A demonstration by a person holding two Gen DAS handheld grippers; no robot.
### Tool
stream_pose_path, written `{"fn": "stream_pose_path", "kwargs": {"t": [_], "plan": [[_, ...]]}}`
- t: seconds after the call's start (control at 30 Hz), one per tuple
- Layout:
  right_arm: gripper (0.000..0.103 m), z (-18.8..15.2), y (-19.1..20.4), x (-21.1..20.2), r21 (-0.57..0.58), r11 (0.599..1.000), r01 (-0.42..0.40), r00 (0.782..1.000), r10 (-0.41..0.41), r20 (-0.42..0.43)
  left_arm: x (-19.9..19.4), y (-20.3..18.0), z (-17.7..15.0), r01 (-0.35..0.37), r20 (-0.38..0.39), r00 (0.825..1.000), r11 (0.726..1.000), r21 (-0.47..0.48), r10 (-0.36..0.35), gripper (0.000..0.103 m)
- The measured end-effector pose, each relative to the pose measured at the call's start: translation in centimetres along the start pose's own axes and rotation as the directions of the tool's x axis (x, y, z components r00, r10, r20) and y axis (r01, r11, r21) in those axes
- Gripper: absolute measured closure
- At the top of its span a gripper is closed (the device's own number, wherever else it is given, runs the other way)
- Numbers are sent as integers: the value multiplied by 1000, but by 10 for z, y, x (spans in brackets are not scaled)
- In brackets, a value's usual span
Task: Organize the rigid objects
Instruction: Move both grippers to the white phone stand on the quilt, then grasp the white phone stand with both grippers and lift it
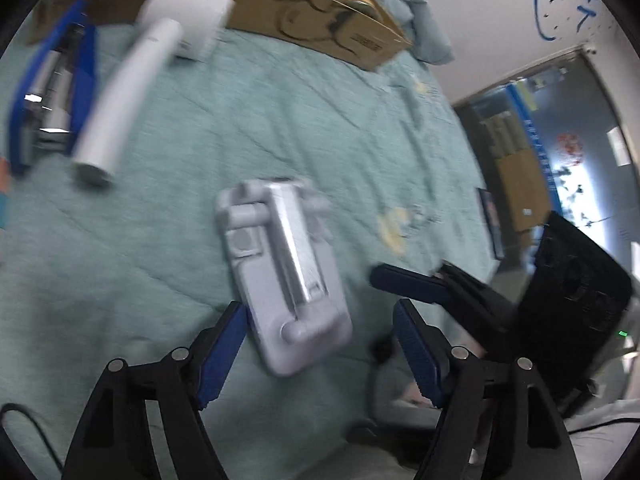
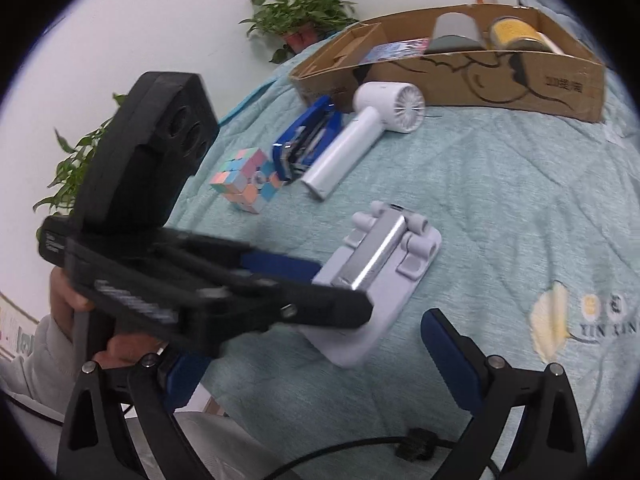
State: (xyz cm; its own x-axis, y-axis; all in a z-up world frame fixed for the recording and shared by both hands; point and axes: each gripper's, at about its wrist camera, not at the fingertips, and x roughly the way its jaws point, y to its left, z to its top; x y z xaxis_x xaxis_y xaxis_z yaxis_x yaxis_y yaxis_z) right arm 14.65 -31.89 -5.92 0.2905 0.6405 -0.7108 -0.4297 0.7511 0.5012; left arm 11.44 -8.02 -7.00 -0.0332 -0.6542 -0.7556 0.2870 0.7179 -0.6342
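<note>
A grey folding phone stand lies flat on the teal bedspread; it also shows in the right wrist view. My left gripper is open, its blue pads on either side of the stand's near end, not closed on it. My right gripper is open and empty, just right of the stand; its fingers show in the left wrist view. A white handheld fan, a blue stapler and a pastel puzzle cube lie further back.
An open cardboard box stands at the back of the bed, holding a yellow-lidded jar, a white cup and a booklet. Potted plants stand by the wall. The left gripper's body crosses the right view.
</note>
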Motion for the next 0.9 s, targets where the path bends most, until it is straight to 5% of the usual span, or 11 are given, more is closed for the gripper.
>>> {"fn": "stream_pose_path", "kwargs": {"t": [0.07,0.43,0.6,0.7,0.77,0.9], "plan": [[4,-4,-8,-7,19,1000,22,1000,-22,13,8,-10,-1,34,-12,999,999,4,-34,30],[6,1,12,22,-92,957,274,962,-273,24,-19,8,3,-56,134,989,995,-85,68,30],[38,0,15,35,-151,909,388,920,-392,3,-19,18,-5,-53,123,990,993,-106,66,31],[37,3,7,32,-107,929,355,934,-358,-10,-16,18,-6,-24,125,991,994,-108,37,32],[38,5,1,29,-63,943,326,944,-328,-24,-10,16,-4,-12,116,993,995,-99,24,42],[37,17,-27,23,143,977,161,986,-152,-70,-4,13,1,17,128,992,995,-100,-4,53]]}}
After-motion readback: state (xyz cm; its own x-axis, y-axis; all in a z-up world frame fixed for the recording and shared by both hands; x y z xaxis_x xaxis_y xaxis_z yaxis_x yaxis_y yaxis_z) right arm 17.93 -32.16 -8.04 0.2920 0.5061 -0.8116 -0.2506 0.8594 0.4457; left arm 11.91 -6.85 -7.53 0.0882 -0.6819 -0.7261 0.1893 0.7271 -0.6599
